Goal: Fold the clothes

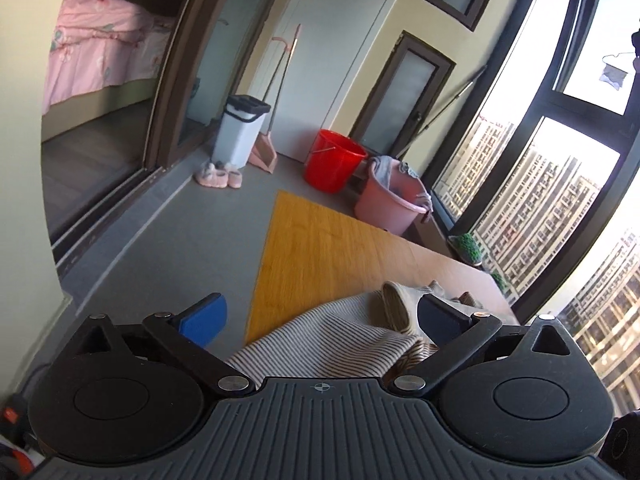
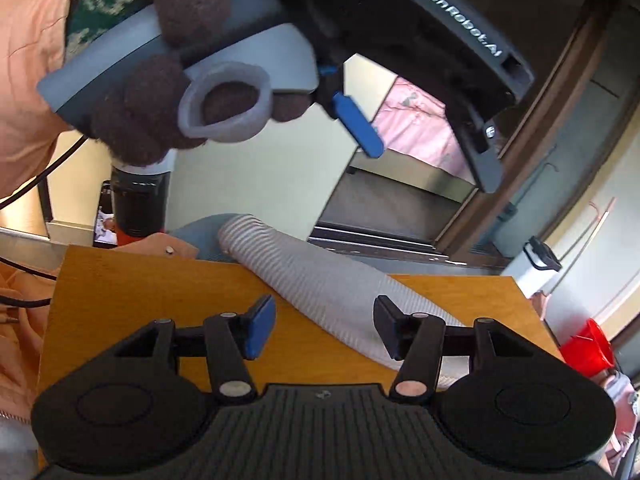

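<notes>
- Two hand-held grippers are working over one wooden bench: the left hand-held gripper (image 1: 320,320) is hovering with its jaws spread wide and gripping nothing, and the right hand-held gripper (image 2: 325,330) is likewise standing well open and empty.
- One striped garment (image 1: 332,340) is lying on the bench (image 1: 320,240); in the left wrist view it is sitting between and below the open fingers, with a beige ribbed cuff or collar bunching just beside the right pad (image 1: 438,322).
- In the right wrist view the striped garment (image 2: 328,280) is running as a long sleeve-like roll from the far edge of the bench (image 2: 132,292) diagonally toward the right finger, passing under it; whether it is touching the finger cannot be told.
- Above it, the left hand-held gripper (image 2: 416,148) is hanging in the air, held by a hand in a dark brown glove (image 2: 160,92), well apart from the cloth.
- Going left to right beyond the bench in the left wrist view: one bed with pink bedding (image 1: 100,52), one pair of pink slippers (image 1: 218,176), one white bin with a black lid (image 1: 242,130), one pink dustpan (image 1: 264,152), one red bucket (image 1: 334,160), one pink basin holding laundry (image 1: 390,200), and tall windows (image 1: 540,180).
</notes>
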